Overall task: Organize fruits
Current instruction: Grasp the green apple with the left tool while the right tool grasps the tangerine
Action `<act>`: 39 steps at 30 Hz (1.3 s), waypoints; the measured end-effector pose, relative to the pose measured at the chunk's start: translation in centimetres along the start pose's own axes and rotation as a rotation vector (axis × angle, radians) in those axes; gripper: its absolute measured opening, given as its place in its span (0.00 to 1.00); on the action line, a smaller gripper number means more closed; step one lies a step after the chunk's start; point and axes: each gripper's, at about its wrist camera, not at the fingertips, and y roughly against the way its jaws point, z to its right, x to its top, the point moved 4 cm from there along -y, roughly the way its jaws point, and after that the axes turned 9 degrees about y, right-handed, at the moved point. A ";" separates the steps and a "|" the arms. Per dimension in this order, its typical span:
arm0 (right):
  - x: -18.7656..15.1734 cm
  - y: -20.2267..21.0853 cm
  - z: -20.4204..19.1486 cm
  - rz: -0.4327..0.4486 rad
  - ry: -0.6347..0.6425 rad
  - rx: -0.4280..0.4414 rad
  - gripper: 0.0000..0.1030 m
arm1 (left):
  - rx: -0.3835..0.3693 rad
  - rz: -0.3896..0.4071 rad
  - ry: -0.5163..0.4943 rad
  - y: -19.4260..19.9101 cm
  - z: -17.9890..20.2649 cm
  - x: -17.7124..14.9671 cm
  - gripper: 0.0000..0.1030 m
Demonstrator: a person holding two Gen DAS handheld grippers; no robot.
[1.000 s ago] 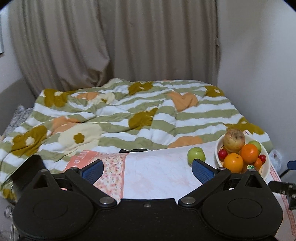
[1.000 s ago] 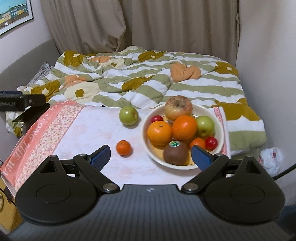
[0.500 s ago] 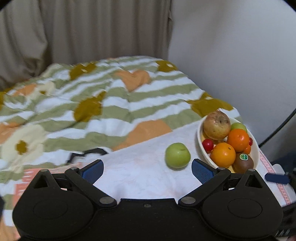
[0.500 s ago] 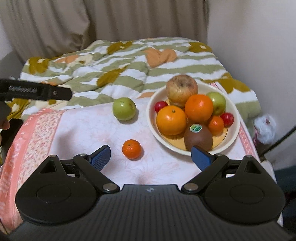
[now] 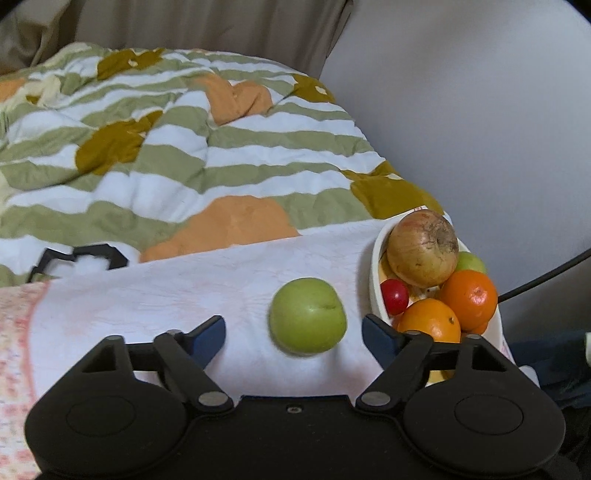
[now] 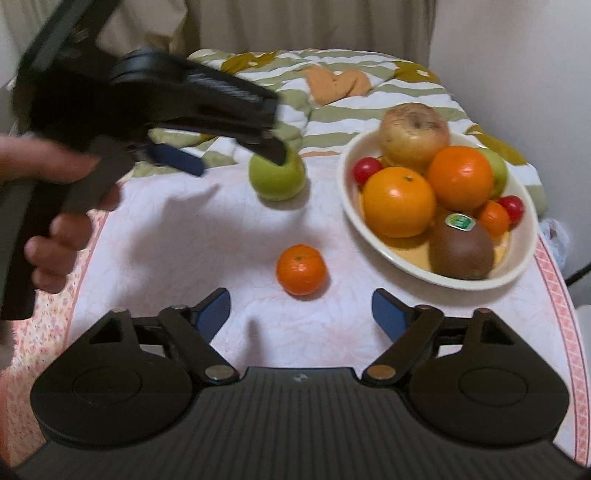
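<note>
Left gripper [image 5: 293, 334] closing around green apple [image 5: 307, 315], untouched; kiwi [image 6: 461, 246] sticker unreadable.

Home bedroom. A bed [image 5: 221, 155] takes up the back of the room, covered by a rumpled quilt [image 5: 177, 122] with green and white stripes and orange and mustard flower patches. Beige curtains [image 5: 207, 26] hang behind it, plain white wall [image 5: 480, 110] to the side. In front, a tabletop under a pink floral cloth [image 6: 207, 236] carries a cream bowl [image 6: 524, 258] of fruit.
</note>
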 end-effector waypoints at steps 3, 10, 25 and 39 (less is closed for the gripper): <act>0.0 -0.5 -0.1 0.004 0.008 0.010 0.88 | -0.007 0.001 0.016 -0.8 0.3 0.2 0.77; 0.0 -1.7 -0.3 0.007 0.045 0.024 0.78 | -0.005 -0.030 0.059 -2.6 0.2 0.4 0.61; 0.5 -3.5 0.2 0.010 0.071 0.020 0.62 | 0.050 -0.014 -0.022 -1.0 -0.6 -0.5 0.54; 0.8 -2.7 0.3 0.040 0.084 0.002 0.50 | 0.100 0.014 0.000 2.1 -2.7 -2.3 0.54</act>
